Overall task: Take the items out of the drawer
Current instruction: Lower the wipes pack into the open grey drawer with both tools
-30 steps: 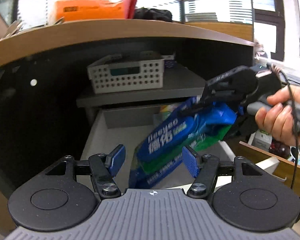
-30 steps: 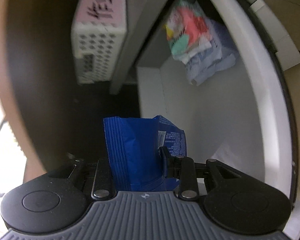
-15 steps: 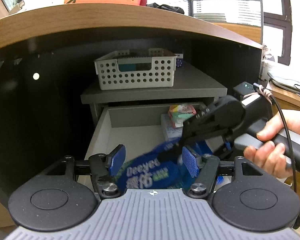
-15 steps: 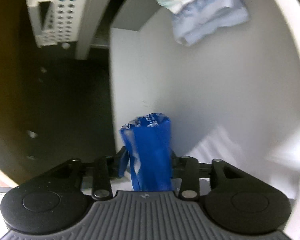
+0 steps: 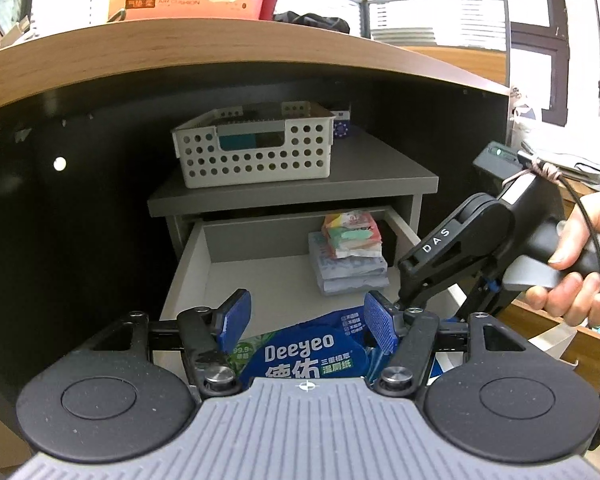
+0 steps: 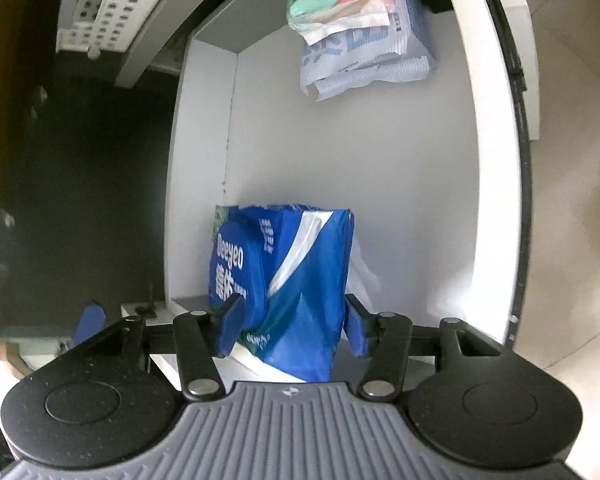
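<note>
Here: left hand-held gripper spread wide, empty, hovering over Deeyeo wet-wipe pack. Right hand-held gripper fingers parted, flanking pack at drawer front, grip appears released. Risk: soft pack buckles or slides if pinched at loose flap. Farther back: tissue packs stacked in rear right corner.

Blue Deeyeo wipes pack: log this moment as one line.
right gripper: around Deeyeo wipes pack, grip unclear | left gripper: open, empty | drawer: open | packets: stacked at back
</note>
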`<state>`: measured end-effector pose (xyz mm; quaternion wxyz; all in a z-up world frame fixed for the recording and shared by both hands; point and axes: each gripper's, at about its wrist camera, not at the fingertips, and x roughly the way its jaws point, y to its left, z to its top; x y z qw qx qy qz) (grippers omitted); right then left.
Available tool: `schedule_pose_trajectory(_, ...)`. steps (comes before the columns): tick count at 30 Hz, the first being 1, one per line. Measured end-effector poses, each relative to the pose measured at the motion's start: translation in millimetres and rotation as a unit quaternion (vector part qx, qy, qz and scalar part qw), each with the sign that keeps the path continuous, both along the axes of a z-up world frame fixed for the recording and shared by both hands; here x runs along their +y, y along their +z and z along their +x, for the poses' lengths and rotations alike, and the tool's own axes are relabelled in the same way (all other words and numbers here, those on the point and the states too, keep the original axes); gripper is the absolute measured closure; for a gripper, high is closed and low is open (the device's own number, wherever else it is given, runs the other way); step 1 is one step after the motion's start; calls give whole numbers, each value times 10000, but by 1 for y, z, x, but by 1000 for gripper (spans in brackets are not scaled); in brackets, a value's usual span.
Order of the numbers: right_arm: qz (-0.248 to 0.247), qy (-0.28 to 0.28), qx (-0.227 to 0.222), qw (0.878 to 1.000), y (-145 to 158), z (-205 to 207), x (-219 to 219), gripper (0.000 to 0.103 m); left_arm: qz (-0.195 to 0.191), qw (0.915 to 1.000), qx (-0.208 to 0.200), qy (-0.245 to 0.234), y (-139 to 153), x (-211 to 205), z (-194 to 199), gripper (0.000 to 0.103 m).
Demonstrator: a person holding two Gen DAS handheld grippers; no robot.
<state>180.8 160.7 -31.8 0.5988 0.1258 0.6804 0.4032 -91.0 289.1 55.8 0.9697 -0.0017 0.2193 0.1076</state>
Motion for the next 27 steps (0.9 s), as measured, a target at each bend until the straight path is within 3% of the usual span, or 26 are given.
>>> schedule_pose_trajectory(8, -196, 1065, -855, 9904, 33, -18, 11, 43, 7, 10000, -35, -57, 1, 1, 3, 37)
schedule_pose_trajectory(13, -210, 1814, -1501, 9717, 46, -24, 27, 43, -24, 10000, 43, -51, -2, 3, 7, 37)
schedule_pose_trajectory(19, -140, 2320, -2190, 9476, 59, -19, 46, 43, -63, 9999, 132, 1, -7, 7, 8, 37)
schedule_pose_trajectory(23, -249, 2628, -2364, 9351, 49, -11, 64, 43, -137, 9997, 178, 33, -10, 11, 8, 37)
schedule_pose_trajectory(27, -300, 3138, -2682, 9103, 38, -11, 74, 43, -181, 9996, 204, 48, -13, 13, 10, 37)
